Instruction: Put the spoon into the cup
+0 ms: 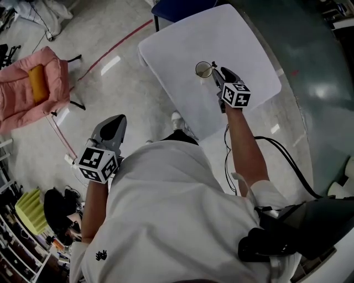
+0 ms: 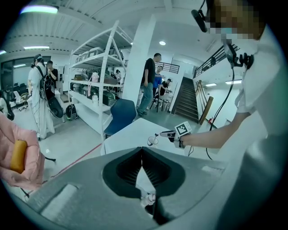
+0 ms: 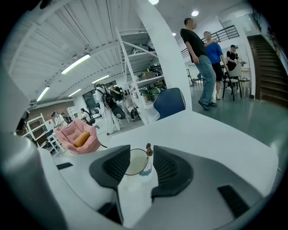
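Note:
A clear cup (image 1: 203,69) stands on the white table (image 1: 249,50) near its left edge. The spoon (image 3: 148,151) stands in the cup, its handle end leaning on the rim. My right gripper (image 1: 217,73) is just to the right of the cup, open, and holds nothing. In the right gripper view the cup (image 3: 134,162) shows through the gap past the right gripper (image 3: 141,149). My left gripper (image 1: 117,122) hangs over the floor, well left of the table; its jaws meet at the tips with nothing between them. From there the cup (image 2: 152,142) looks small and far.
A pink padded chair (image 1: 27,88) with an orange cushion stands on the floor at far left. A blue chair (image 1: 177,8) is behind the table. Black cables (image 1: 287,160) trail at the right. White shelving (image 2: 96,85) and several standing people fill the background.

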`<state>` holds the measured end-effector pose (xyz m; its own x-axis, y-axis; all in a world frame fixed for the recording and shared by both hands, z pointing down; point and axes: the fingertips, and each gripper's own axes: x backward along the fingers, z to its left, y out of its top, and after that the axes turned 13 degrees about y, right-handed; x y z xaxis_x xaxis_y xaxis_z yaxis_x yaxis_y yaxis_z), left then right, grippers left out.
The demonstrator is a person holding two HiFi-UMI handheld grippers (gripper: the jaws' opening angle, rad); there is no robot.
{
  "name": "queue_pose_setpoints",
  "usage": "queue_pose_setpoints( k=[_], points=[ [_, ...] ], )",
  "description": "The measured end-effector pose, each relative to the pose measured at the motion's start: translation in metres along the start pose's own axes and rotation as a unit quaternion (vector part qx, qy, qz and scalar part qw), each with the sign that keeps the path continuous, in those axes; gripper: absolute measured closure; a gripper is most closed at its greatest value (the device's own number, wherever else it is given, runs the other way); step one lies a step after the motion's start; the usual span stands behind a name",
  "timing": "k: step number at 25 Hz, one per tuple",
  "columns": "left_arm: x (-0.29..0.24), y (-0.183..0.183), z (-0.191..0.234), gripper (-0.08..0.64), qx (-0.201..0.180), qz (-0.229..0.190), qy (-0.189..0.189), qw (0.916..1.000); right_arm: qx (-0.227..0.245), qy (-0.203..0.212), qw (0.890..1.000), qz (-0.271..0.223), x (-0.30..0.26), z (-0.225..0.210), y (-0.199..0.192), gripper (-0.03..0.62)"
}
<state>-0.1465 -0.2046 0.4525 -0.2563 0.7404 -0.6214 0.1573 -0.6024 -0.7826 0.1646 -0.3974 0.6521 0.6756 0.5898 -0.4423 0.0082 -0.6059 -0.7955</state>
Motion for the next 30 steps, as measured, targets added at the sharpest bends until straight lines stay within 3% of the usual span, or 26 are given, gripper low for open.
queue_pose_setpoints(
  k=[5, 15, 30],
  points=[
    [0.025, -0.014, 0.003, 0.548, 0.003, -0.013, -0.015, 0.9998, 0.006, -0.011, 1.0, -0.003, 0.025, 0.03, -0.01, 0.439],
    [0.079, -0.042, 0.013, 0.548, 0.001, -0.04, -0.045, 0.9982, 0.006, -0.006, 1.0, 0.007, 0.062, 0.127, -0.04, 0.574],
    [0.168, -0.117, 0.027, 0.549, 0.001, -0.056, -0.074, 0.9957, 0.027, 0.074, 0.996, 0.033, 0.103, 0.321, -0.108, 0.583]
  ],
)
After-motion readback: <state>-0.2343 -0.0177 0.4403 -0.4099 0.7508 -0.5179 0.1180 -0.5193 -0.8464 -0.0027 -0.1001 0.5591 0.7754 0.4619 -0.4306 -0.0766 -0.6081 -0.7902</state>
